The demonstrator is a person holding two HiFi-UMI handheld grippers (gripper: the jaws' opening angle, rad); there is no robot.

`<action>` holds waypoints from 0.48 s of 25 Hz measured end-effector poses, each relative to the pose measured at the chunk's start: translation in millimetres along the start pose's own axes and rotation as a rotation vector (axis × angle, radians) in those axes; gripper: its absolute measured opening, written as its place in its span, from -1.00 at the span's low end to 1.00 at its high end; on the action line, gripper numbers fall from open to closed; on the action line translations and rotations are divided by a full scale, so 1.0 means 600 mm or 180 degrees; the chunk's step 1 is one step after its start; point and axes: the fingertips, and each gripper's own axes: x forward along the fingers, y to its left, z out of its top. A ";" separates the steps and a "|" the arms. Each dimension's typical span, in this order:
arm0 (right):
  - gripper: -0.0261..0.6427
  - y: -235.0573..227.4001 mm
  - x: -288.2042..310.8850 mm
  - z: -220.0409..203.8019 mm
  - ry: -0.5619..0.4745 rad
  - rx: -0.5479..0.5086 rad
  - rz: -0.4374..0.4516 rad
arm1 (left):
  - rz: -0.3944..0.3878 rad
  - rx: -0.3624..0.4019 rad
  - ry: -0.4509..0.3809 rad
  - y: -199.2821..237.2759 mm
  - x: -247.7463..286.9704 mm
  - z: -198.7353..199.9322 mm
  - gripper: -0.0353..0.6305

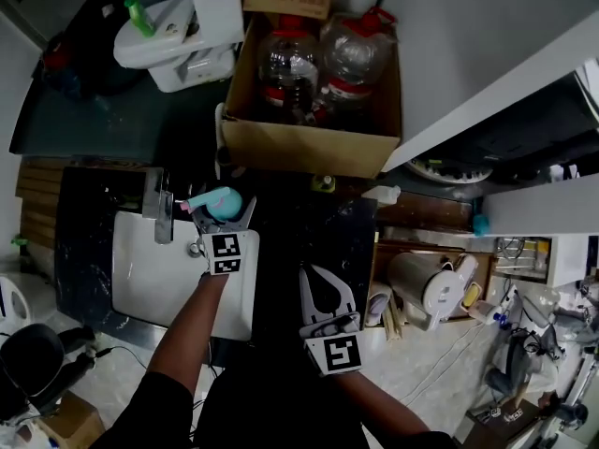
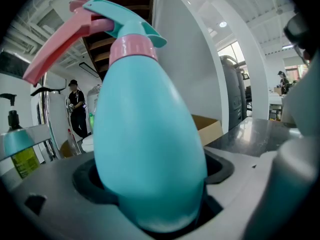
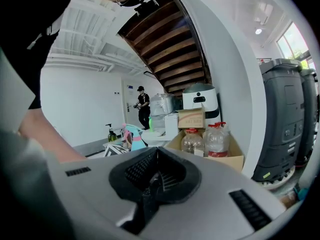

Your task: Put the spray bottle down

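My left gripper (image 1: 223, 208) was clamped wide around the belly of the teal spray bottle (image 2: 150, 149). It held the bottle upright just beside the faucet (image 1: 161, 215), at the sink (image 1: 178, 283) rim where the dark tabletop (image 1: 299, 223) begins. I couldn't tell whether its base had touched down. I judged that letting go was what remained. My right gripper (image 1: 309, 277) sat closed and empty.

Kitchenette corner set inside a large open hall.
A white rectangular sink (image 1: 150, 288) with a chrome tap (image 1: 161, 215) is sunk into a dark speckled stone table (image 1: 309, 232). A white electric kettle (image 1: 423, 288), a pump bottle of yellow-green soap (image 2: 20, 156) and a brown cardboard box (image 1: 309, 146) of clear plastic water bottles (image 1: 288, 64) stand about. Behind are the brown wooden underside of a staircase (image 3: 172, 49) and tall grey cabinets (image 3: 285, 119).
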 end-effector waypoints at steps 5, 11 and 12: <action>-0.88 -0.006 -0.017 0.001 0.0014 -0.0090 0.0069 | -0.0029 0.0016 0.0087 -0.002 -0.005 -0.002 0.52; -0.88 0.001 -0.030 -0.004 0.0055 -0.0111 0.0206 | -0.0139 -0.0040 0.0076 -0.010 -0.013 -0.004 0.57; -0.88 0.002 -0.030 -0.005 0.0056 -0.0112 0.0220 | -0.0159 -0.0050 0.0068 -0.011 -0.013 -0.002 0.60</action>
